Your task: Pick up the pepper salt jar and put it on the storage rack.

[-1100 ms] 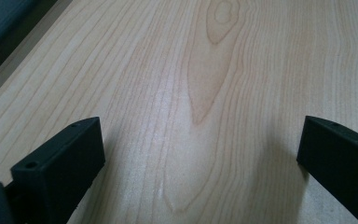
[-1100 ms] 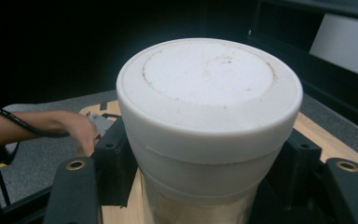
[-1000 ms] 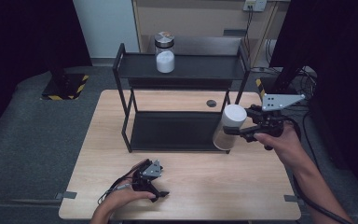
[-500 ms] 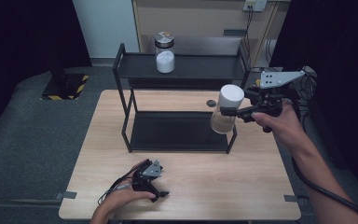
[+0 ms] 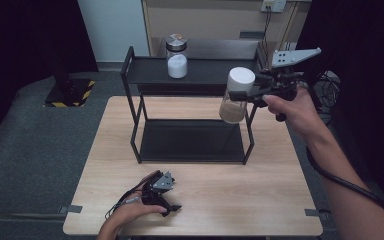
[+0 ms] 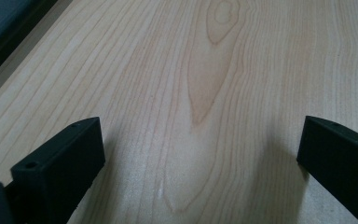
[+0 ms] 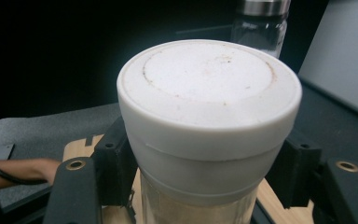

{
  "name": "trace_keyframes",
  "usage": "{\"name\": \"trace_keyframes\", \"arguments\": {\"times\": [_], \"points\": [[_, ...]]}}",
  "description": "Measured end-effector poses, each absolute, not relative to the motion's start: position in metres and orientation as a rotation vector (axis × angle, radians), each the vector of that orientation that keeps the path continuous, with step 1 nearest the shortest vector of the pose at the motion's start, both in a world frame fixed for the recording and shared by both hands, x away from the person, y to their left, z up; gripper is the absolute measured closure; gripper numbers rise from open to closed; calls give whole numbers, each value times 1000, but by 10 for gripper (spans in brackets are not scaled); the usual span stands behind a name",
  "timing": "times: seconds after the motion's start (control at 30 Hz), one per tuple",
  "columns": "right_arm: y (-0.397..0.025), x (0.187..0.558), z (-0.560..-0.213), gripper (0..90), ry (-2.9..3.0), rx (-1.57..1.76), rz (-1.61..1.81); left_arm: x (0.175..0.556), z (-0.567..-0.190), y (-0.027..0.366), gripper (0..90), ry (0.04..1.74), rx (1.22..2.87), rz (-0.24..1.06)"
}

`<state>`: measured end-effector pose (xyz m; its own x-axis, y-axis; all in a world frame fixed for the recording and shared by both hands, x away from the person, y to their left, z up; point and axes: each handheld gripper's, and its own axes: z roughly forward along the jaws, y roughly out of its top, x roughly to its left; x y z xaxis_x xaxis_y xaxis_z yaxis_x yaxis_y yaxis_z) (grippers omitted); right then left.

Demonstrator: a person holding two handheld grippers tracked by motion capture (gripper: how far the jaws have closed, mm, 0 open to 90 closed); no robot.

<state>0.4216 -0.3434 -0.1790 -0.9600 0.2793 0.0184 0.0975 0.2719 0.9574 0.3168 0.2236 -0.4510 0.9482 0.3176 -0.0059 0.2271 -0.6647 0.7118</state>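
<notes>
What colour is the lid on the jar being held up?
White lid, faintly stained; clearest in the right gripper view.

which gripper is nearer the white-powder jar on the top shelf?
Right. The right gripper holds the white-lidded jar just right of the powder jar, near shelf height; the left gripper rests on the table's near edge.

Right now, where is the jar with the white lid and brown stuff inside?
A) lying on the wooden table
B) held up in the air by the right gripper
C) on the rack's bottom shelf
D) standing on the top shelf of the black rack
B: the right gripper clamps the white-lidded jar just below its lid, and it hangs beside the black rack, touching no shelf.
</notes>
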Motion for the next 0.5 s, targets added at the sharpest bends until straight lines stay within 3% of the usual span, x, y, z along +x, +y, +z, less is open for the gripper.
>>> {"name": "trace_keyframes", "arguments": {"times": [0.5], "points": [[-323, 458, -139, 361, 2352, 379, 1751, 316, -451, 223, 0, 385, 2324, 155]]}}
